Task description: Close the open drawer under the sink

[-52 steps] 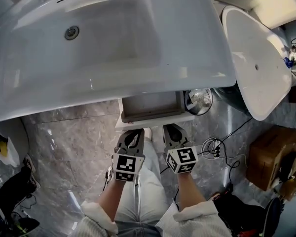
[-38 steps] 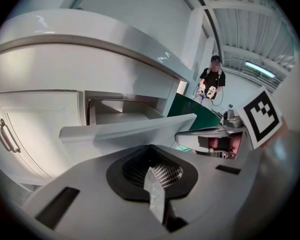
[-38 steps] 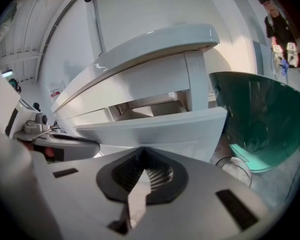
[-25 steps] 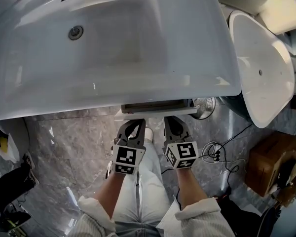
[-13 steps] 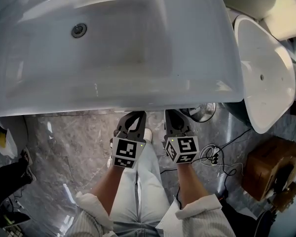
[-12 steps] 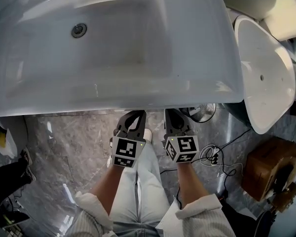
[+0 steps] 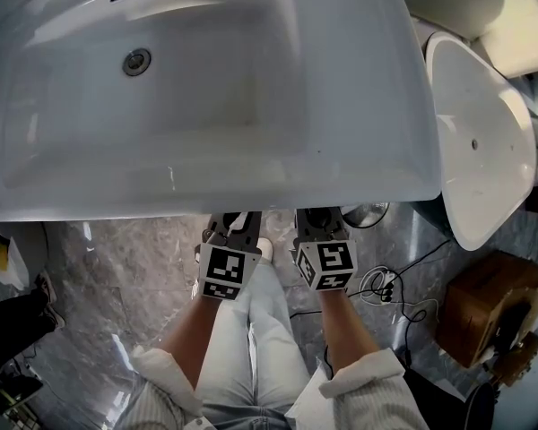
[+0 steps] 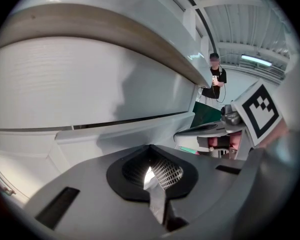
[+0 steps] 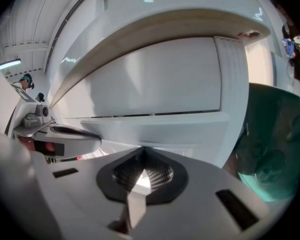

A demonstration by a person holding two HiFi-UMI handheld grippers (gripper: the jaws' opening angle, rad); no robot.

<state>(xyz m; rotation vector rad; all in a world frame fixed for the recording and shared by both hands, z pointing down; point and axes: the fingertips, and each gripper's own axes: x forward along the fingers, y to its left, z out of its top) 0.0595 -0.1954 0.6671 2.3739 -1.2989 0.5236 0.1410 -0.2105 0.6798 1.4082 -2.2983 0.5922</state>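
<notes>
While both tools are reaching in beneath the wide white ceramic sink (image 7: 278,164), the closing push is looking nearly finished. From the head view, no part of the drawer is showing past the sink's front rim. The left gripper (image 7: 236,224) and the right gripper (image 7: 317,221) are sitting side by side, their tips tucked under that rim. Each gripper view is showing its own jaws drawn together to a point with nothing between them. Those points are resting against, or just off, the flat white drawer front (image 9: 155,130), which is filling the space right ahead of them. A thin dark seam is running across the white cabinet face just above. Whether the drawer is sitting fully flush I cannot tell. My judgement is that the next move is calling for a short, even press from both tools together until the front stops. After that, both should be drawing straight back toward the person's legs.
</notes>
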